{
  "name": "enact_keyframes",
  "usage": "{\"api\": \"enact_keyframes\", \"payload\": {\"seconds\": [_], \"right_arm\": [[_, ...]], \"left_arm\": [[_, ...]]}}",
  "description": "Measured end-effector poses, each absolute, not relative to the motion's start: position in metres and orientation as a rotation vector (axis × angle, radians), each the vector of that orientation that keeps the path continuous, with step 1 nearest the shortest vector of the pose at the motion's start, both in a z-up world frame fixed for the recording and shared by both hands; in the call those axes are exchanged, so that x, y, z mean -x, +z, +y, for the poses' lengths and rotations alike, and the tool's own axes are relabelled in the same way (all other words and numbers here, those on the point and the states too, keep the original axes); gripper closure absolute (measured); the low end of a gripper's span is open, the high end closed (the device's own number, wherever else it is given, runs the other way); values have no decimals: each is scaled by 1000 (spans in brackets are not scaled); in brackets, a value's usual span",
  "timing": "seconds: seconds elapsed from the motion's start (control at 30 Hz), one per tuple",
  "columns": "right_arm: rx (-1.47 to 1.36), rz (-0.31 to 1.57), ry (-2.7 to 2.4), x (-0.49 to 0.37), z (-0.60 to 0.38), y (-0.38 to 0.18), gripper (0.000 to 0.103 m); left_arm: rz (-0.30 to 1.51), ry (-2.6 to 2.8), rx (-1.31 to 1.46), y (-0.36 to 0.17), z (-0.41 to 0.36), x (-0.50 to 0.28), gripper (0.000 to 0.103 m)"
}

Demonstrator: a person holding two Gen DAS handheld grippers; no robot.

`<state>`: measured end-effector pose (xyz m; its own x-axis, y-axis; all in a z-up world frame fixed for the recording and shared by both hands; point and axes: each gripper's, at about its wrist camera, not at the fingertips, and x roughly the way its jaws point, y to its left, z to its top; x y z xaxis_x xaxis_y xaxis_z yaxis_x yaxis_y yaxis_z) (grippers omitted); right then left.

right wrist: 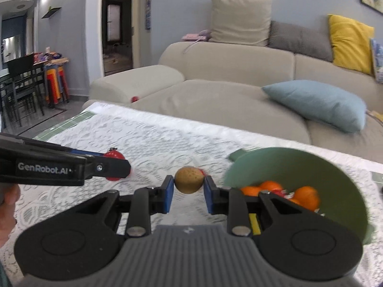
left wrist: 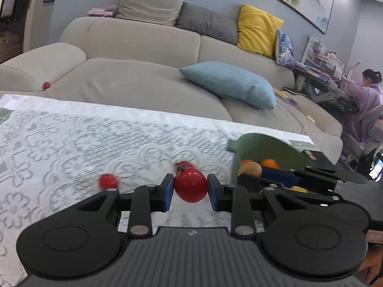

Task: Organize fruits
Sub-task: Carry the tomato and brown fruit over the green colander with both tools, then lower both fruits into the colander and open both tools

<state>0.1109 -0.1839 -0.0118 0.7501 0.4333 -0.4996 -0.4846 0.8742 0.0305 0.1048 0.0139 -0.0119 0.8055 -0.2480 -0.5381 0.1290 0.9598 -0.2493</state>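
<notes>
My left gripper (left wrist: 190,189) is shut on a red round fruit (left wrist: 190,184) and holds it above the lace tablecloth (left wrist: 83,138). My right gripper (right wrist: 188,184) is shut on a brown kiwi-like fruit (right wrist: 189,179) just left of the green bowl (right wrist: 335,174). The bowl holds several oranges (right wrist: 306,197). In the left wrist view the bowl (left wrist: 268,146) sits at right, with the right gripper (left wrist: 277,175) and the brown fruit (left wrist: 250,169) in front of it. A small red fruit (left wrist: 108,181) lies on the cloth to the left; another red one (left wrist: 184,165) lies behind the held fruit.
A beige sofa (left wrist: 143,55) with a blue cushion (left wrist: 232,83) stands beyond the table. A small red ball (left wrist: 46,85) rests on the sofa. A person (left wrist: 366,91) sits at a desk at far right. Dining chairs (right wrist: 21,83) stand at far left.
</notes>
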Motion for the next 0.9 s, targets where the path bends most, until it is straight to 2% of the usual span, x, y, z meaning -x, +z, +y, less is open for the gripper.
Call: {"api": "enact_keyframes", "payload": {"seconds": [0.47,0.9], "right_arm": [[33,551,318,-147,-258,0,79],[37,684,260,-181,-280,-24,79]], "left_arm": [[635,-379,200,6,-54,-154,70],[775,-420,186,-21,-96,-201,70]]}}
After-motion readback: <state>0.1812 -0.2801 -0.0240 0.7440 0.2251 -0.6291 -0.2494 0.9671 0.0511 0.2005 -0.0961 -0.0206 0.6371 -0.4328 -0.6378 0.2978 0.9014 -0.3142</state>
